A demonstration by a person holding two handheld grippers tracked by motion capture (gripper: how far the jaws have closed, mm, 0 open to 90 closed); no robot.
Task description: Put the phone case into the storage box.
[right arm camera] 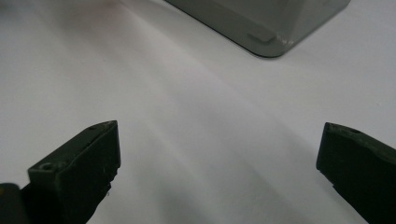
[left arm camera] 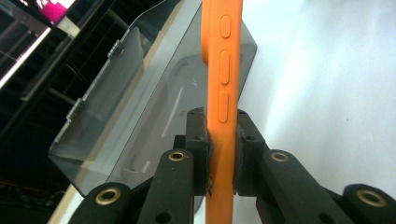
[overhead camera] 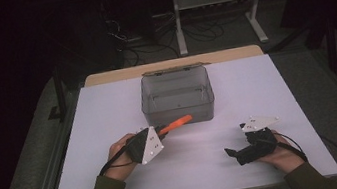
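Two grippers over the white counter (overhead camera: 108, 113), left gripper (left arm camera: 223, 135) jaws clamped on an orange phone case (left arm camera: 222, 70) just before the clear grey plastic box (overhead camera: 177, 96), right gripper (right arm camera: 219, 154) jaws wide apart, holding nothing.

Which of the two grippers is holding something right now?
The left gripper: it is clamped on the orange phone case. The right gripper sits open over bare table.

- High view: above the near table edge, facing forward and down; the translucent grey plastic box (overhead camera: 177, 96) sits centre frame.
- Left gripper view: close, along its jaws, box (left arm camera: 140, 112) at left.
- Right gripper view: low, near the white tabletop (right arm camera: 196, 140); box corner (right arm camera: 266, 28) at top.
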